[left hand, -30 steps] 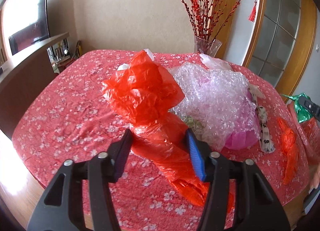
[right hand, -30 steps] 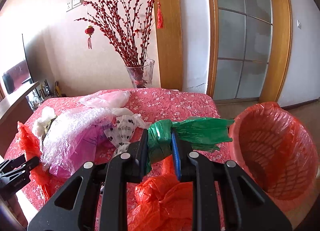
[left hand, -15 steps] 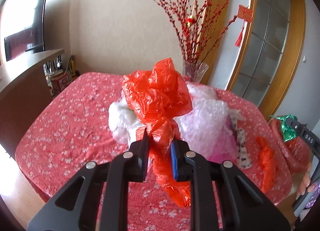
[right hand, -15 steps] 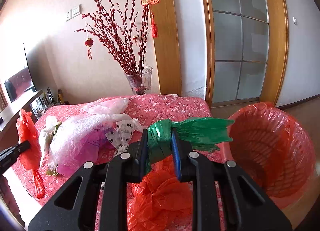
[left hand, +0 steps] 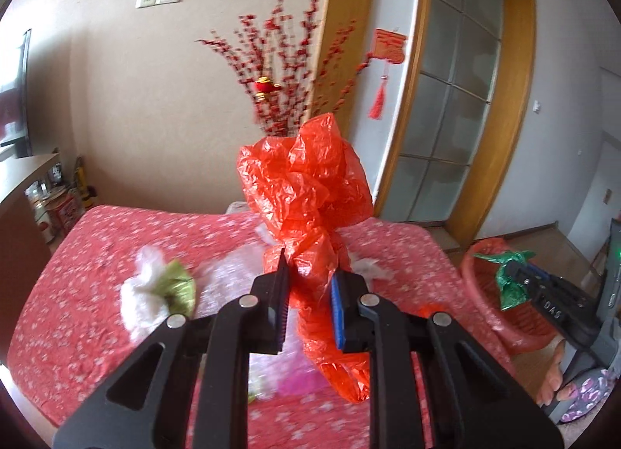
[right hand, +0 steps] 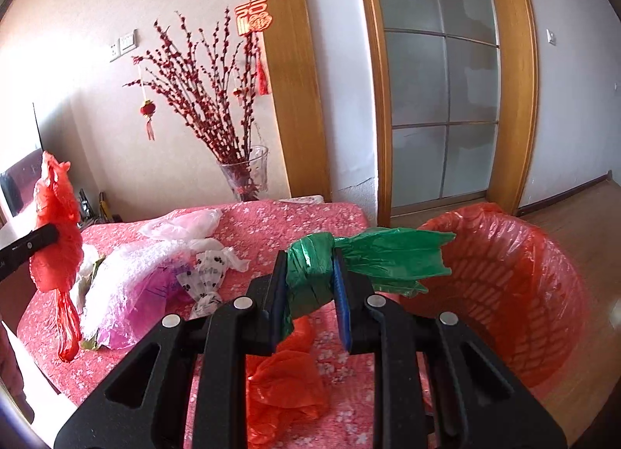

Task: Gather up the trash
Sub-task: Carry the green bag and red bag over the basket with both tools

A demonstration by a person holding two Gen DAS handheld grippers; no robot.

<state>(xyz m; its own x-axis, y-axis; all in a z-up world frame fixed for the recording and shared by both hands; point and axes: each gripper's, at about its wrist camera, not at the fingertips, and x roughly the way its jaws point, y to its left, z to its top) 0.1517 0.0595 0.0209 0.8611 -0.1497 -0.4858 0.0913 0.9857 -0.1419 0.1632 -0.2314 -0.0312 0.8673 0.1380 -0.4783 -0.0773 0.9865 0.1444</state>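
We're holding a red bag [left hand: 306,192] in the left gripper's [left hand: 308,297] jaws and a green bag [right hand: 322,270] in the right gripper's [right hand: 310,293], over the pink flowered bench [right hand: 295,216] beside the basket [right hand: 543,293].

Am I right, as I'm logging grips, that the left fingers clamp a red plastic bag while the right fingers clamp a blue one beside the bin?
Not quite: the right wrist view shows the right fingers clamping a green bag, not blue. The left fingers do clamp the red bag, and the bin is beside it.
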